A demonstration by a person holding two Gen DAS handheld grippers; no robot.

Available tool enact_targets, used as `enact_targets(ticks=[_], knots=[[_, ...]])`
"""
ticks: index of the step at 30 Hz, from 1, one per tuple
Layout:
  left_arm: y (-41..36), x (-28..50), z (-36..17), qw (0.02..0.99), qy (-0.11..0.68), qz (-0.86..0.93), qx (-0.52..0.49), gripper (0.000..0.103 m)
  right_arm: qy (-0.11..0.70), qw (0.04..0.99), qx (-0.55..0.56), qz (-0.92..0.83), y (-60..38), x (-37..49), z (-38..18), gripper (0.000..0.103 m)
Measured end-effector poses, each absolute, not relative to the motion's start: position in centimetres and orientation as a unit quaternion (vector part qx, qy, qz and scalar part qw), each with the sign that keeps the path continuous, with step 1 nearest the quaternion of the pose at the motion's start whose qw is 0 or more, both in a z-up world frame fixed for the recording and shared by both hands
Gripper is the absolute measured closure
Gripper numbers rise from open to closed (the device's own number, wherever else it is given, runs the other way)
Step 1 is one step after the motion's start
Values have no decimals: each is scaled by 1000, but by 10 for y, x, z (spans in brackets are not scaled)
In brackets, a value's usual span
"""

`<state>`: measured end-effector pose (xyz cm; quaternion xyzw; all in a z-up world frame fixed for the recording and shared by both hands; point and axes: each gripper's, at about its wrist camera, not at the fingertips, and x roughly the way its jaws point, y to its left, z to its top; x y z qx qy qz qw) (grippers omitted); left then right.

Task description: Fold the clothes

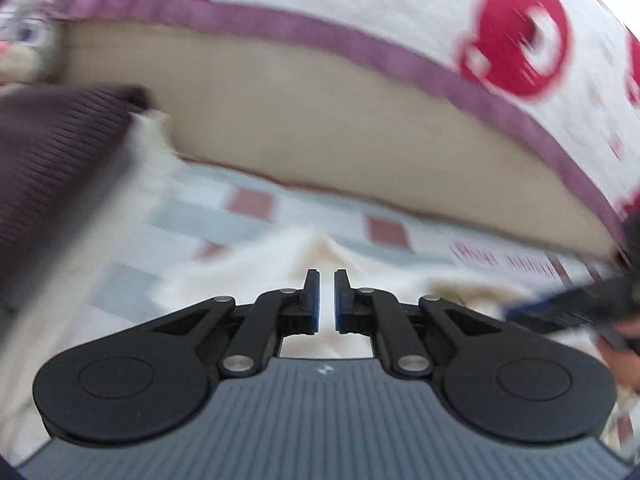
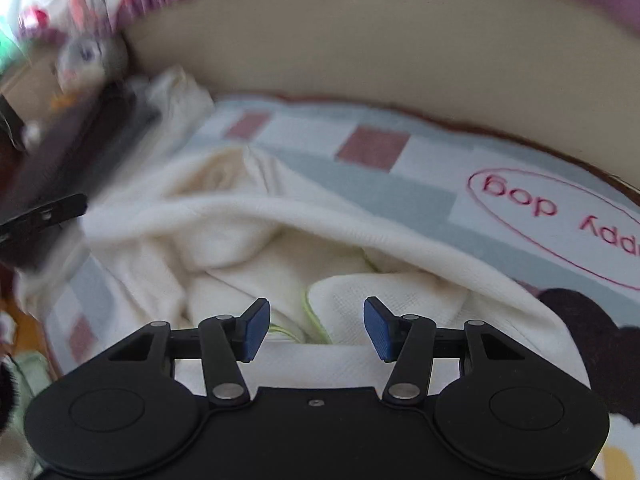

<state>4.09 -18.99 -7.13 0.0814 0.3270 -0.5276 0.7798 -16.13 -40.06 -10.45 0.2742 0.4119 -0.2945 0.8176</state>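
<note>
Left wrist: left gripper fingers nearly together, empty | right gripper spread over cream garment

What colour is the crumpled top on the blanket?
Cream white top; clearest in the right wrist view.

A checked blanket in pale blue, white and dusty red squares lies spread out, with a red oval outline and red letters stitched on it at the right. Behind it stands a plain beige padded panel. Over the panel's upper edge runs a white cloth with red bear figures and a purple border. A blurred grey plush toy sits at the far left corner.
</note>
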Motion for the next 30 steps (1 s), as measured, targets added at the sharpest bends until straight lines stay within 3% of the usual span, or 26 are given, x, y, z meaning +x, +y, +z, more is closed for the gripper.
enact_targets(ticks=[2, 4, 5, 6, 11, 16, 18, 20, 23, 30], knots=[[-200, 23, -83, 760, 328, -548, 124, 93, 450, 792, 216, -352, -401, -147, -119, 47], [-209, 11, -92, 751, 324, -550, 168, 82, 450, 774, 197, -400, -403, -148, -126, 59], [-210, 8, -95, 753, 323, -544, 180, 69, 427, 780, 224, -398, -405, -156, -124, 91], [-211, 7, -97, 756, 325, -538, 183, 61, 405, 786, 246, -398, -406, -164, -121, 99], [-216, 12, -97, 748, 333, -551, 162, 60, 300, 835, 265, -379, -384, -206, -76, 99], [-233, 5, -107, 753, 332, -542, 174, 52, 223, 872, 251, -356, -359, -239, -30, 99], [-242, -2, -112, 731, 333, -562, 197, 45, 195, 883, 247, -349, -354, -251, -15, 99], [-249, -15, -115, 722, 306, -573, 238, 43, 180, 890, 238, -345, -349, -257, -4, 99], [-260, -19, -119, 735, 288, -550, 271, 28, 185, 895, 223, -339, -344, -257, 4, 99], [-276, 23, -132, 717, 441, -500, 205, 11, 215, 891, 184, -355, -338, -253, 11, 99]])
